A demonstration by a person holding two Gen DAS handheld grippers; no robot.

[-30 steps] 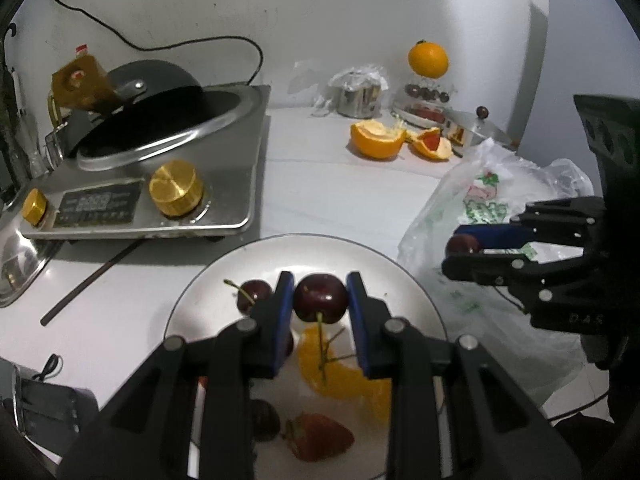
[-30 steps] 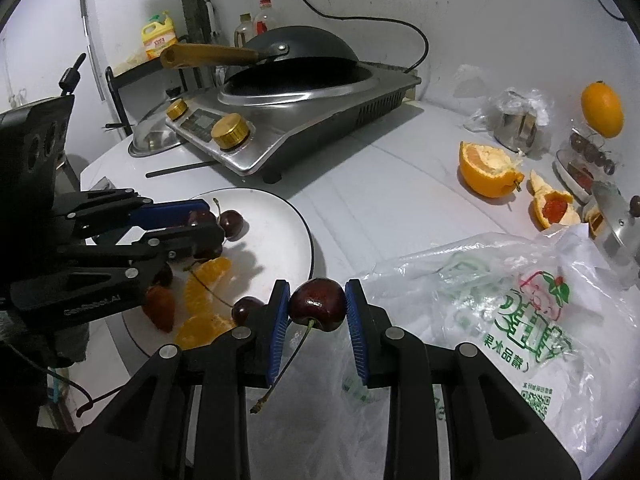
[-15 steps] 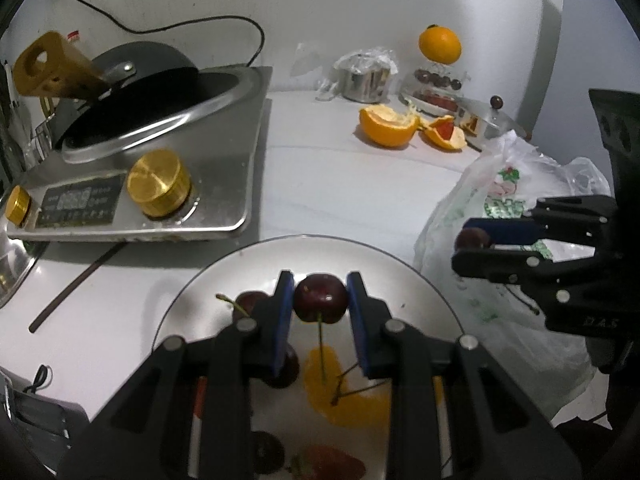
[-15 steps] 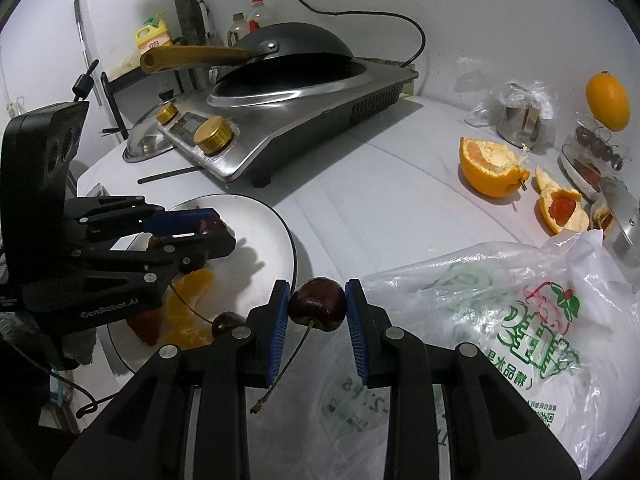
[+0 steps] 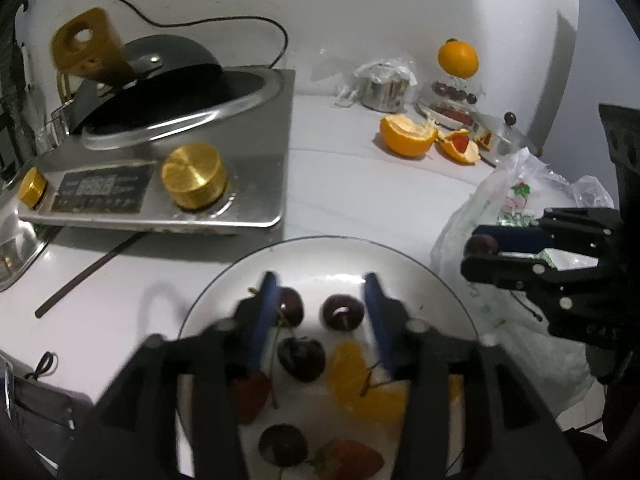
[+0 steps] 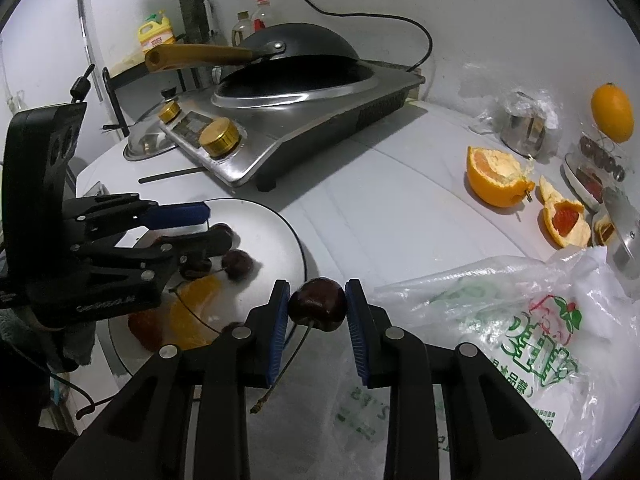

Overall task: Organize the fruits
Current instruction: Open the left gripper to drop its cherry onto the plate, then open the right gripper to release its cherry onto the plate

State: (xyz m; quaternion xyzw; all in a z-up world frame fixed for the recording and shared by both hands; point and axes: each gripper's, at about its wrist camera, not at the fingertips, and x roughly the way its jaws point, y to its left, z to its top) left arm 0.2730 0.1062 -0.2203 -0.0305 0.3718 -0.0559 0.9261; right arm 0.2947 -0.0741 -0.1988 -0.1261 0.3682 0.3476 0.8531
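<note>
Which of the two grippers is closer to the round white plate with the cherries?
The left. The left gripper hangs right over the round white plate, its jaws just opened around a dark cherry lying there. The right gripper holds another cherry beside the plate, over the plastic bag.

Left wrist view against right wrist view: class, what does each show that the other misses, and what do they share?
Only the left wrist view shows the strawberry at the plate's near edge. Only the right wrist view shows the yellow bottle behind the wok handle. Both show the plate, the left gripper, open over the cherries, and the right gripper shut on a cherry.
</note>
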